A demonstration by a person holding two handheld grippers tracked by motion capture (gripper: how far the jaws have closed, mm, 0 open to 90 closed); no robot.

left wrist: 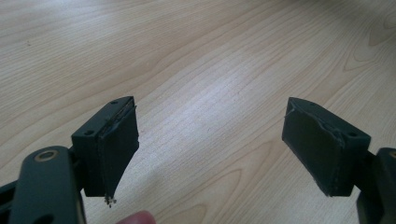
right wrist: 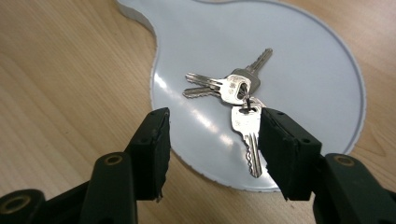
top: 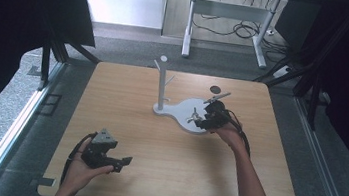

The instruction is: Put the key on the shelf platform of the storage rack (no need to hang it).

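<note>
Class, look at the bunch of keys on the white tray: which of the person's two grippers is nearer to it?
The right gripper: its open jaws sit just short of the keys, over the white tray's near edge. The left gripper is far off, above bare table near the person.

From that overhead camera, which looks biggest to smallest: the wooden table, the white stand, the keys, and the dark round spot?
1. Wooden table.
2. White stand, its base and post together.
3 and 4. Keys and dark round spot: both look tiny and alike, so I won't rank them.

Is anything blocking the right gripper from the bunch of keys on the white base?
Nothing visible does. The right gripper hovers open just short of the keys, which lie exposed on the white base.
</note>
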